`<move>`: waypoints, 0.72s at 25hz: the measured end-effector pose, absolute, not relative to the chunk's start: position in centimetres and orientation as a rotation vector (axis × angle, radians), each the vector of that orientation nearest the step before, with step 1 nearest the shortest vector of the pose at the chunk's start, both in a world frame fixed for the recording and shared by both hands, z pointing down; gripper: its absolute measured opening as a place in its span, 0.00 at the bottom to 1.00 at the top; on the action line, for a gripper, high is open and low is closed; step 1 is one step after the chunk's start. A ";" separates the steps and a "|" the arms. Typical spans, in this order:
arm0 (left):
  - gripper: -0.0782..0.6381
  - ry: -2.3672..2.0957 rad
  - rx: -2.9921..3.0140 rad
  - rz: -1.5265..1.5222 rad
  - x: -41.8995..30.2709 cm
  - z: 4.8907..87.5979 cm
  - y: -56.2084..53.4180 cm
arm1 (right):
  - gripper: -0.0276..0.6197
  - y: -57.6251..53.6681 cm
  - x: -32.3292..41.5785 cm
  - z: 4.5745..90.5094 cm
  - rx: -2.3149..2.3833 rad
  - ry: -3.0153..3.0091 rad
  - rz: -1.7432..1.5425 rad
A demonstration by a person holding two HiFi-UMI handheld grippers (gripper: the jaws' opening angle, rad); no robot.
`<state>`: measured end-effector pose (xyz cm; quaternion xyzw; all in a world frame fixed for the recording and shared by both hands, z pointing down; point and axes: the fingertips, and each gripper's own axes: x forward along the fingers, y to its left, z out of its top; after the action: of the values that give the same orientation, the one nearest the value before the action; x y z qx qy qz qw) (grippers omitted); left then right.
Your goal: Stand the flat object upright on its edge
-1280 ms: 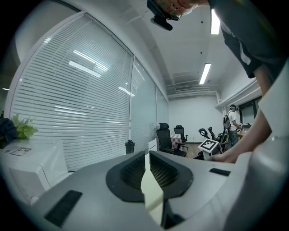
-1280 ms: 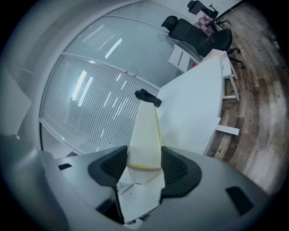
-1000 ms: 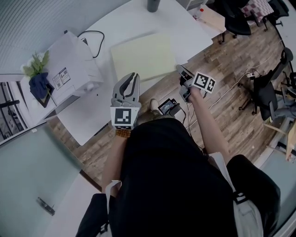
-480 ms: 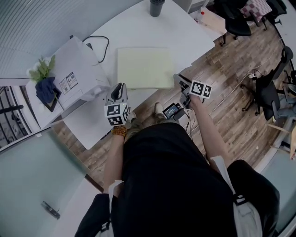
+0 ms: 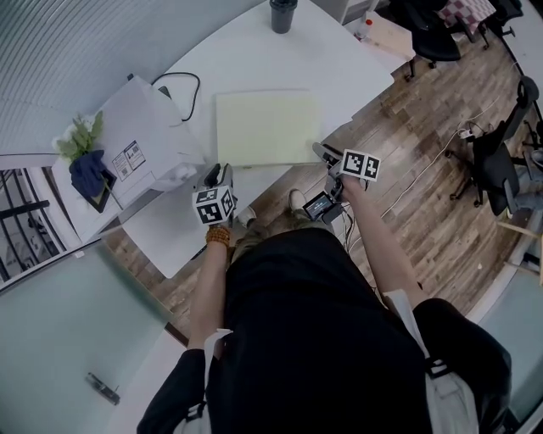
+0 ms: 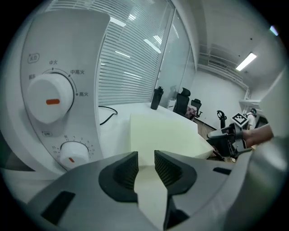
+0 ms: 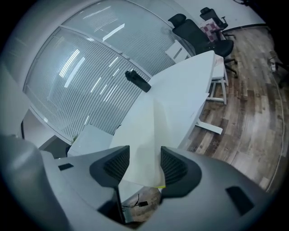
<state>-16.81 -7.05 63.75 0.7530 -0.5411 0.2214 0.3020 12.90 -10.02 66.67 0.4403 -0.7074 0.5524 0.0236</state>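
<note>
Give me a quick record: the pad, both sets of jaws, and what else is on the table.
pad: pale yellow, lying flat on the white table, not yet on edge
left gripper: at the pad's near left corner; jaws apart, just been opening; pad shows through the gap, not gripped
right gripper: at the near right corner; jaws apart, just been opening; pad corner in line with the gap, not gripped
nearby: white appliance with dials left of the pad; dark cup at the far edge

Bright even light; sharp; fisheye-warped edges.
</note>
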 end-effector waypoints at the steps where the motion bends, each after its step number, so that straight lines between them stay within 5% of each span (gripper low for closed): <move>1: 0.26 -1.427 1.993 0.594 -16.8 64.0 -7.2 | 0.34 -10.0 12.8 66.8 1.359 -2.187 1.711; 18: 0.28 -1.297 1.941 0.516 -16.7 65.4 -6.8 | 0.34 -9.7 12.5 68.5 1.298 -2.117 1.628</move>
<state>-16.67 -6.79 65.36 0.7554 -0.5046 0.2007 0.3668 12.45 -9.67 68.48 0.4355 -0.7105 0.5461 0.0860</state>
